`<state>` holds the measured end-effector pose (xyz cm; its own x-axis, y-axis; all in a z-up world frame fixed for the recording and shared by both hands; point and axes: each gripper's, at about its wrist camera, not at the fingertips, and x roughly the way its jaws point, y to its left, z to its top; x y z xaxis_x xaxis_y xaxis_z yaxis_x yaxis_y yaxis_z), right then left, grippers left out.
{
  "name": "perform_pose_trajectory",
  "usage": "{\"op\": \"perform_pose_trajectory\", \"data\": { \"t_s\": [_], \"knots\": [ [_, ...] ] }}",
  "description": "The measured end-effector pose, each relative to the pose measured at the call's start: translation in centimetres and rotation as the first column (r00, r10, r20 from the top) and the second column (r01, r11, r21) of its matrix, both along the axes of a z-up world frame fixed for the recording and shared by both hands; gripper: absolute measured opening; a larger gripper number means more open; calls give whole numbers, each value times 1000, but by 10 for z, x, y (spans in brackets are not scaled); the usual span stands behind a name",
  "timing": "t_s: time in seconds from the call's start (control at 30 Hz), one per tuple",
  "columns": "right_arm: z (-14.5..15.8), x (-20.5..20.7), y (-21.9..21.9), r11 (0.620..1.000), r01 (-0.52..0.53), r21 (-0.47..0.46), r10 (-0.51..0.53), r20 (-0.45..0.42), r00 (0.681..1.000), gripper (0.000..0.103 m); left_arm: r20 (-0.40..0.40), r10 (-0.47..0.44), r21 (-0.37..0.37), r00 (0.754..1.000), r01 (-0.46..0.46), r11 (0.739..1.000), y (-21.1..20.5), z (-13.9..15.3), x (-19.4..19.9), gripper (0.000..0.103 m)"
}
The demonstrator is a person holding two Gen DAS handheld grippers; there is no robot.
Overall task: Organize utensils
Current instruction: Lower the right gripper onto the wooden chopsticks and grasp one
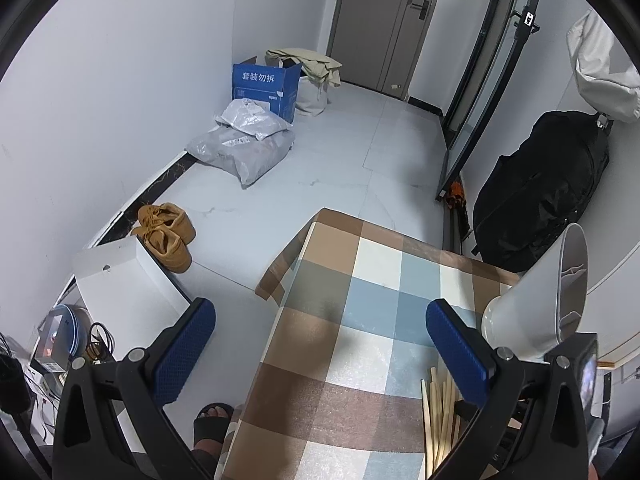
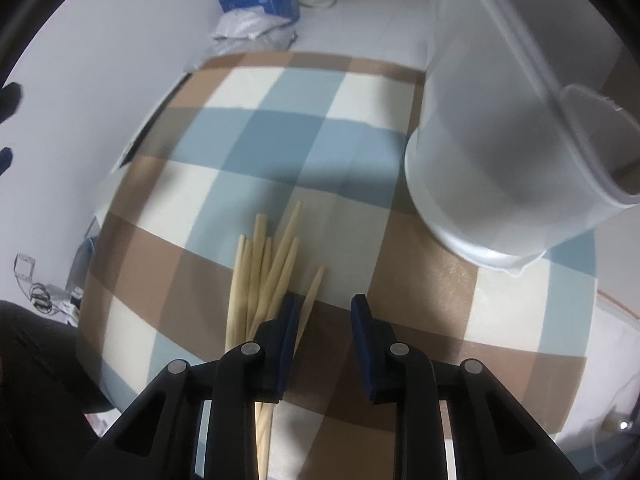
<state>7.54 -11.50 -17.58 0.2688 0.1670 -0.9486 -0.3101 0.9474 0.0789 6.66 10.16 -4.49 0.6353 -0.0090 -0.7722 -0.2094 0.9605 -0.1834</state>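
Left tongs [image 1: 316,344] wide apart, right tongs [image 2: 325,304] narrowed (gripping nothing) w/ chopsticks [image 2: 264,268] beside.

Checked tablecloth [image 2: 256,136] bearing wooden chopsticks [image 2: 260,264] and white holder [image 2: 480,184]

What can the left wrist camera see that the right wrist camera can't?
Only the left wrist view shows the tan shoes, the door, the black bag and the open left gripper.

Only the right wrist view shows the right gripper, its jaws apart and pressing on nothing, with one chopstick between them.

Both show the checkered tablecloth, the wooden chopsticks, the white holder and the blue box.
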Motion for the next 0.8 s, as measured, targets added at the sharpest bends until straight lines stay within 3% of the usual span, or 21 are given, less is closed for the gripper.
{"op": "perform_pose_trajectory", "data": {
  "t_s": [0.27,0.37,0.57,0.8],
  "knots": [
    [1,-2,11,997,23,-69,-22,12,1000,23,17,-2,46,1000,1,999,1,3,0,102],
    [2,-3,11,995,48,-84,-45,36,998,7,20,3,57,1000,-4,998,2,3,-1,102],
    [8,-2,-20,987,151,55,-153,41,987,4,13,1,89,1000,-2,996,1,-1,-4,102],
    [41,-21,-67,935,238,262,-274,112,955,4,-24,-86,94,996,88,992,-19,-11,-9,102]
  ]
}}
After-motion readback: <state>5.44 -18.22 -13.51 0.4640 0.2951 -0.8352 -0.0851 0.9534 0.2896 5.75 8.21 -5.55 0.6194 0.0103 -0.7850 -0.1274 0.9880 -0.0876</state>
